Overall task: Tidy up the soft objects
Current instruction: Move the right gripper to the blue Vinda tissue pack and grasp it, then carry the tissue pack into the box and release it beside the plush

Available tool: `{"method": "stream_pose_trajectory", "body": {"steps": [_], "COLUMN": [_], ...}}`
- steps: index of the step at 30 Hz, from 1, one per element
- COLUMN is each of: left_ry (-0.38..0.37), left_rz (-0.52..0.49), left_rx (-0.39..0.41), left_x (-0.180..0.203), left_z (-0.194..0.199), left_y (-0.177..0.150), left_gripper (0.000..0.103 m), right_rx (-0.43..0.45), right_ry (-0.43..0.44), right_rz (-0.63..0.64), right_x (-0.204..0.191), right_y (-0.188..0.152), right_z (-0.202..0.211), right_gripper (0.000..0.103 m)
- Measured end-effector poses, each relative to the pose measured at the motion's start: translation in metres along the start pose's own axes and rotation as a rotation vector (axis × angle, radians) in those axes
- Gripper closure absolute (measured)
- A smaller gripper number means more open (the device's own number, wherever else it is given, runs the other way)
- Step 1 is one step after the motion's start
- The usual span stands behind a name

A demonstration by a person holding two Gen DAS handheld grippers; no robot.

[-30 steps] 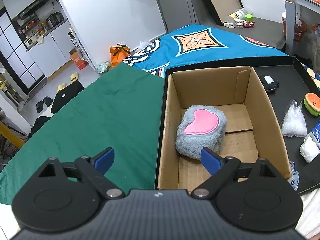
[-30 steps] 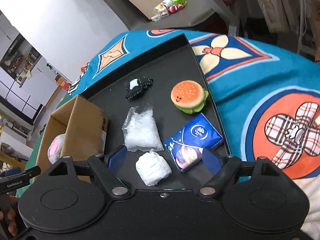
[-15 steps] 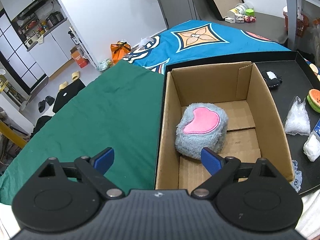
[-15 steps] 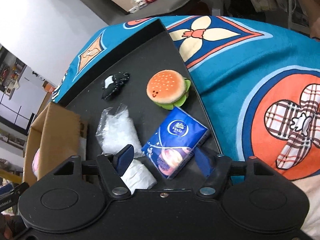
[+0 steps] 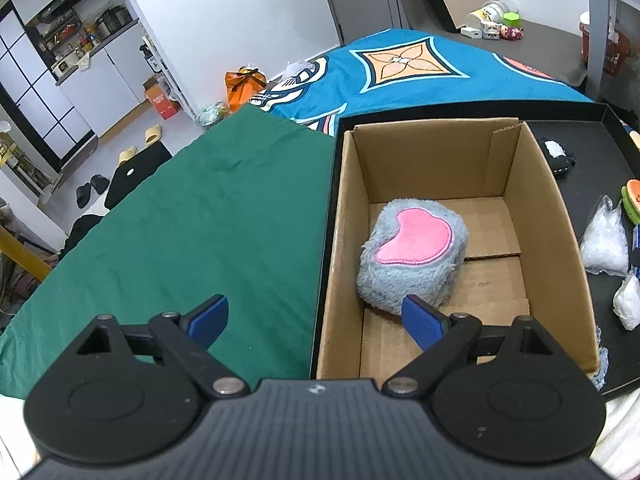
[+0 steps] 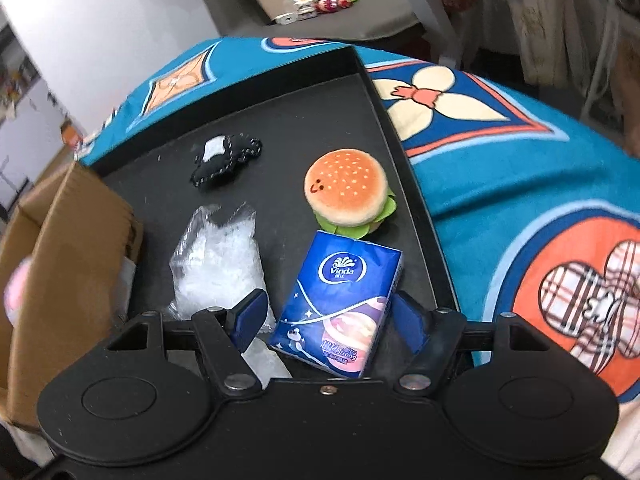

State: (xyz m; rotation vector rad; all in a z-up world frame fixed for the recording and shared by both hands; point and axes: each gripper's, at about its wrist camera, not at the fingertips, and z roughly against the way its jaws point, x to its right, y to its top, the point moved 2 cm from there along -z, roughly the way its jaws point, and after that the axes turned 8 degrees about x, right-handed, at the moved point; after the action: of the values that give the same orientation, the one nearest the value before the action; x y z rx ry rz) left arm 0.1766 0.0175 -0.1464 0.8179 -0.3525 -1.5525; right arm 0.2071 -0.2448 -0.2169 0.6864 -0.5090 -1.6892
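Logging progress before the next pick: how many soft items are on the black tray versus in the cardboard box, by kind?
Plush toys on tray: 2, burger plush and black plush
Tissue packs on tray: 1, blue tissue pack
Clear plastic bags on tray: 1
White bundles on tray: 1
Plush toys in cardboard box: 1, grey heart plush
Total: 6

plush cushion [image 5: 414, 258] in box [image 5: 556, 216] | tissue pack [image 6: 340, 304] before burger toy [image 6: 346, 196], maybe touching | on tray [image 6: 288, 128]

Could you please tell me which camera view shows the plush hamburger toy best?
The right wrist view: the plush hamburger toy sits whole and unobstructed on the black tray. The left wrist view catches only a sliver at its right edge.
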Motion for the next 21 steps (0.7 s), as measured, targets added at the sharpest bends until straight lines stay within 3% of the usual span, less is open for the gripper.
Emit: {"method": "stream_pose_trajectory", "body": {"steps": [8, 13, 21], "left_ry": [0.026, 0.034, 0.031], "left_rz": [-0.015, -0.027, -0.013], "left_rx": [0.007, 0.016, 0.035], "left_x": [0.003, 0.004, 0.0], "left_z": [0.001, 0.004, 0.007], "left_y": [0.0, -0.001, -0.001], "left_gripper": [0.01, 0.01, 0.01], "right_rx": [0.021, 0.04, 0.083], "right_ry": [-0.1, -0.109, -0.072], "right_rz": [0.127, 0.138, 0.085], "right_x": [-0.006, -0.002, 0.005], "right_y": [-0.016, -0.022, -0.016], "right_z": [0.007, 0.015, 0.028], "right_gripper": [0.037, 0.051, 0.052]}}
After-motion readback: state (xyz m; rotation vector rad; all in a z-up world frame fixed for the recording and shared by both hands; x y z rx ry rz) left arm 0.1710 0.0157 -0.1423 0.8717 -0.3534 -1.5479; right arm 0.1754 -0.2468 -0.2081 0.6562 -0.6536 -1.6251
